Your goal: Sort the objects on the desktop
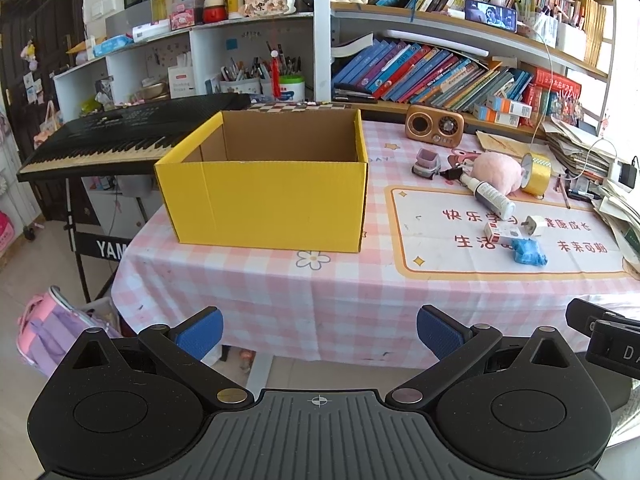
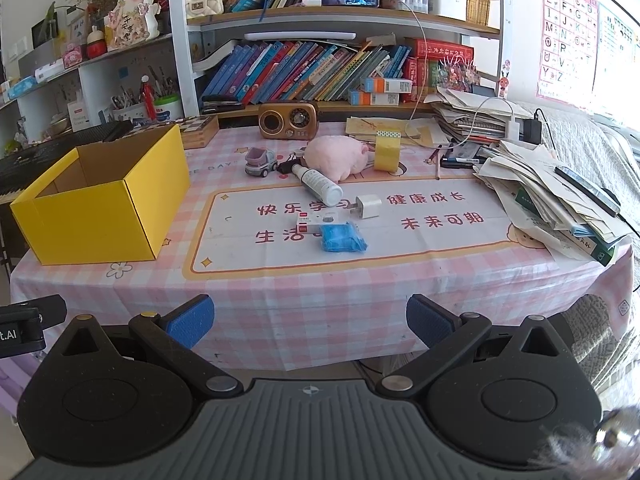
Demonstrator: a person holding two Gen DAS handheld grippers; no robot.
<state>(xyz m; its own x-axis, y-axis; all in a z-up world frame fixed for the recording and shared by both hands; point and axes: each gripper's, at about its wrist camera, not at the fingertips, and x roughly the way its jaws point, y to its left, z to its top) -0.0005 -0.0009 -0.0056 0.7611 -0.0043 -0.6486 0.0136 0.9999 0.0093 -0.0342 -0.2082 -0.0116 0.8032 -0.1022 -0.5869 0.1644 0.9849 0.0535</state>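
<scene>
Bookshelves back the bench (image 2: 320,280). Nearest, the blue packet (image 2: 343,239) looks soft and light; pinch its middle. Both grippers' fingers (image 1: 199,332) (image 2: 191,321) stand apart, empty.

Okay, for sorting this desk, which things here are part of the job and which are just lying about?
Likely for the job:
yellow box
toy truck
spray bottle
pink plush
tape roll
white charger
small carton
blue packet

Just lying about:
radio
paper pile
keyboard

The keyboard stand (image 1: 105,249) reads "YAM"; the wall poster (image 2: 566,32) shows alphabet letters A to Z.
</scene>
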